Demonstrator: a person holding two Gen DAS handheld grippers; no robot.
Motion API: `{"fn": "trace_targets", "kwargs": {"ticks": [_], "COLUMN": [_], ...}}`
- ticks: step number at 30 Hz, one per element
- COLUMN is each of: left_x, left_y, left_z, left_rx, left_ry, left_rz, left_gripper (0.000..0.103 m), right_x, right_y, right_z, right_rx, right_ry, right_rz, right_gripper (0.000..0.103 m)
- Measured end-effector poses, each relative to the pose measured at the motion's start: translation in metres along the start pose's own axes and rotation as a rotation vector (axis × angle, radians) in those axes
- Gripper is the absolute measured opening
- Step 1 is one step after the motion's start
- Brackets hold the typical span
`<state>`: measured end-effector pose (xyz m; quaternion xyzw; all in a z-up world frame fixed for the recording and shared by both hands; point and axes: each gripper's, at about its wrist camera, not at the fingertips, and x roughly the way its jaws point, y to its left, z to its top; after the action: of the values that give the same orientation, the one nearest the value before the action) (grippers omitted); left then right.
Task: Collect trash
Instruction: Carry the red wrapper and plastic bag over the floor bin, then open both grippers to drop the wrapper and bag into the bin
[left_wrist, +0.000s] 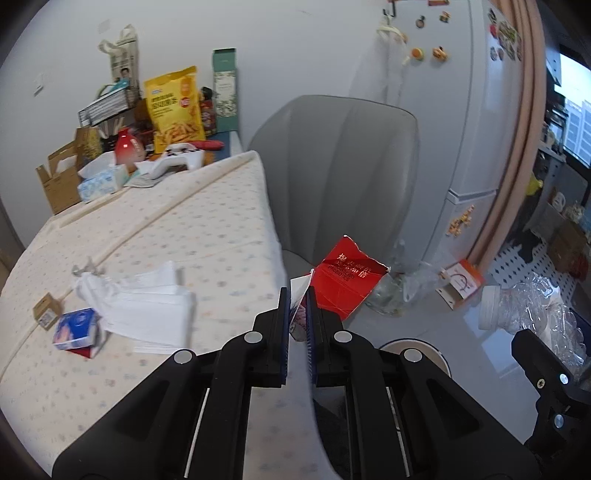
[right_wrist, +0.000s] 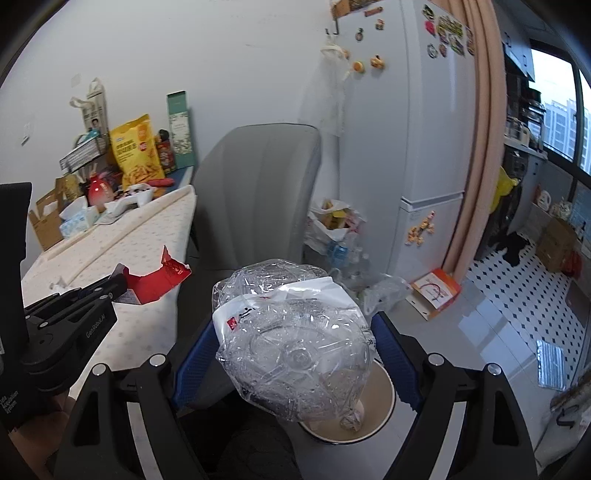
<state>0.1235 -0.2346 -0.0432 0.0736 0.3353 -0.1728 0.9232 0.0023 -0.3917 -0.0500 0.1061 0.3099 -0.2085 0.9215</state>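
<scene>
The left tongs (left_wrist: 298, 302) are clamped together on the lower corner of a torn red cardboard packet with white lettering (left_wrist: 347, 280), held in the air just past the edge of the tabletop covered in a cream dotted cloth (left_wrist: 207, 214). The packet's long axis slants up and to the right from the pinch point, its ragged torn end pointing toward the grey padded chair (left_wrist: 332, 155) and white refrigerator (left_wrist: 458, 110) beyond. The right tongs (right_wrist: 295, 354) grip a crushed clear plastic bottle with a white label (right_wrist: 291, 332) between their blue pads (right_wrist: 391, 350); the bottle's ribbed base faces the camera and its long axis runs away from the lens. Directly below it sits a round beige bin (right_wrist: 384, 398) on the pale floor. On the tabletop lie a crumpled white plastic bag (left_wrist: 144, 299) and, just beside it, a small blue tissue packet (left_wrist: 75, 328). An orange-and-white carton (right_wrist: 436, 291) lies on the floor near the refrigerator.
</scene>
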Motion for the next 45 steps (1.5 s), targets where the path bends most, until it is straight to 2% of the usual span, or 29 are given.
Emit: {"fn": "trace_targets", "kwargs": {"ticks": [7, 15, 17, 20, 23, 31, 41, 43, 44, 45], "left_x": [0.028, 0.064, 0.072, 0.083, 0.089, 0.098, 0.102, 0.105, 0.106, 0.106], "left_y": [-0.05, -0.083, -0.089, -0.098, -0.109, -0.146, -0.186, -0.19, -0.192, -0.193], "left_z": [0.001, -0.004, -0.005, -0.008, -0.01, -0.02, -0.034, -0.035, -0.035, -0.035], "left_rx": [0.072, 0.122, 0.13, 0.147, 0.17, 0.233, 0.302, 0.301, 0.303, 0.304], "left_ry": [0.045, 0.109, 0.122, 0.144, 0.159, 0.188, 0.226, 0.234, 0.242, 0.244], "left_rz": [-0.053, -0.078, -0.082, -0.093, -0.106, -0.151, -0.206, -0.224, -0.234, -0.239], "left_gripper": [0.009, 0.009, 0.009, 0.009, 0.009, 0.009, 0.009, 0.012, 0.017, 0.034], "right_x": [0.024, 0.065, 0.076, 0.09, 0.09, 0.085, 0.077, 0.076, 0.075, 0.074], "right_y": [-0.046, -0.083, -0.088, -0.1, -0.112, -0.155, -0.184, -0.186, -0.188, -0.189], "right_z": [-0.006, -0.014, -0.017, -0.021, -0.024, -0.037, -0.044, -0.044, -0.044, -0.045], "right_rx": [0.064, 0.134, 0.143, 0.163, 0.182, 0.27, 0.311, 0.314, 0.316, 0.321], "right_ry": [0.04, 0.087, 0.093, 0.125, 0.112, 0.133, 0.128, 0.124, 0.12, 0.119], "right_rz": [-0.055, -0.082, -0.114, -0.116, -0.162, -0.189, -0.217, -0.221, -0.224, -0.226], "right_gripper": [0.081, 0.081, 0.083, 0.093, 0.095, 0.095, 0.095, 0.095, 0.095, 0.095]}}
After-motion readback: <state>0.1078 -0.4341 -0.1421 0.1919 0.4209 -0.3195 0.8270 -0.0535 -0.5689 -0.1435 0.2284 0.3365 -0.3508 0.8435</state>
